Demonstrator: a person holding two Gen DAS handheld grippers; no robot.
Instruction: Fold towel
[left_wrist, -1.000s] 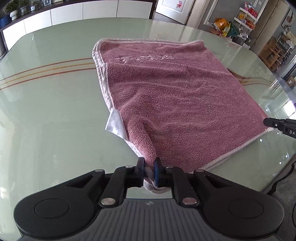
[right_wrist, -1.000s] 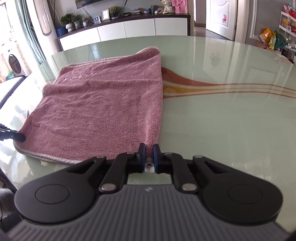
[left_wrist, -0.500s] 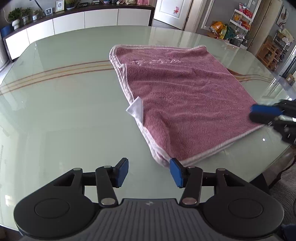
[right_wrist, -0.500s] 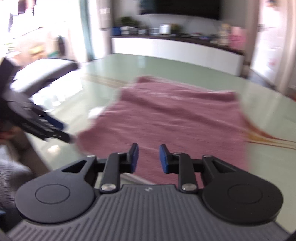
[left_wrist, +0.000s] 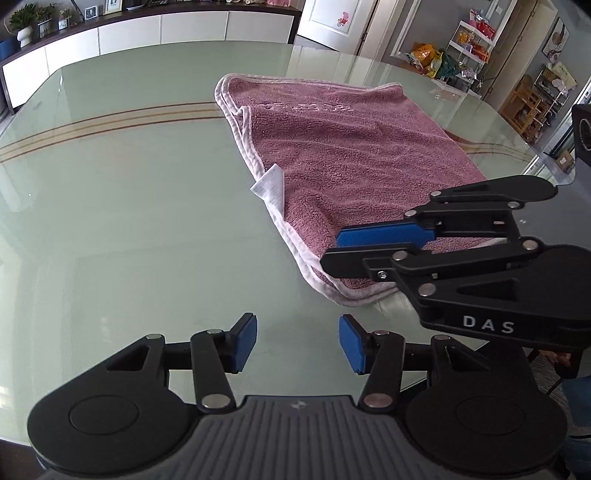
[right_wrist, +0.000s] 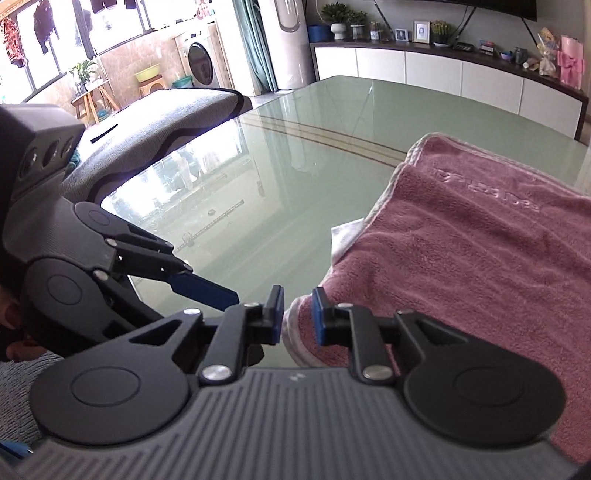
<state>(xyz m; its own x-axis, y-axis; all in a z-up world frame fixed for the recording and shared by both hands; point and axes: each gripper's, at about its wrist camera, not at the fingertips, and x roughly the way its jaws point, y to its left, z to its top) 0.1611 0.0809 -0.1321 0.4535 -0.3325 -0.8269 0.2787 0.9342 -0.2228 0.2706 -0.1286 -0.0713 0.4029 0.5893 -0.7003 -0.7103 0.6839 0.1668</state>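
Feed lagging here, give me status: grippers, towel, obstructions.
Left gripper open, empty. Right gripper open over towel near corner. Towel folded, flat on table. Nothing blocking.

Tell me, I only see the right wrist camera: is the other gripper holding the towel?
Observer: No. The left gripper has just been opening its jaws, and nothing is between them, only the bare table below.
Operator: Where is it compared to the towel?
Observer: It sits just short of the near corner of the towel, not touching it.
Operator: What's that white bit by the towel?
Observer: A white label sticking out from the towel's hem, on the side facing the open table.
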